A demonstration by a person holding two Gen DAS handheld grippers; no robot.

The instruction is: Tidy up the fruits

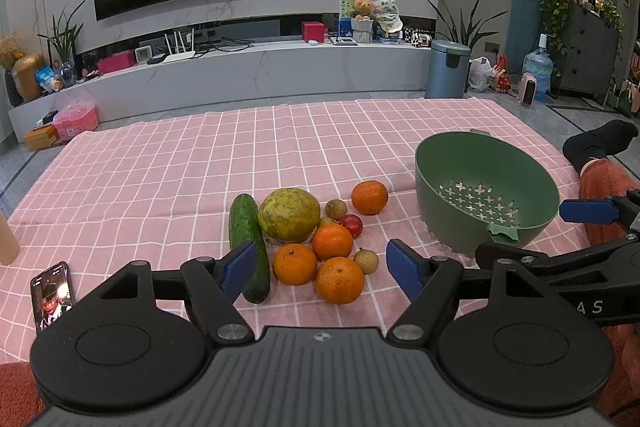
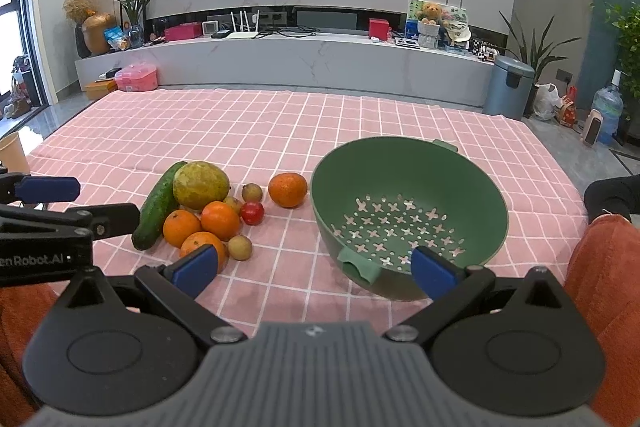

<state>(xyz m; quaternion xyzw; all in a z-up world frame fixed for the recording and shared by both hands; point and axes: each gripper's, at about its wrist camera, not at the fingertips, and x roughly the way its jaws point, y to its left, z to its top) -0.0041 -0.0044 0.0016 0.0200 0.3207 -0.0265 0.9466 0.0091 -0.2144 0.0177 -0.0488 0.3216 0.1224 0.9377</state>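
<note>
Hovering low at the bottom of each frame, both grippers stand wide apart with nothing between the blue pads. Left gripper [image 1: 322, 269] frames the fruit pile at centre; right gripper [image 2: 314, 267] sits with its right pad in front of the near wall of the colander [image 2: 408, 163].

Pile, centre-left of the right view: cucumber [image 2: 158, 207] lying diagonally, touching the big yellow-green citrus [image 2: 201, 185]. Three oranges [image 2: 220, 219] clustered just below it, touching one another. A fourth orange [image 2: 287, 189] apart, between pile and colander. Red tomato [image 2: 252, 213] and three small brown fruits [image 2: 240, 247] scattered around the cluster.

All rest on the pink checked cloth [image 2: 280, 131]. Colander holds nothing. Phone [image 1: 53, 290] lower left of the left view, screen lit.
</note>
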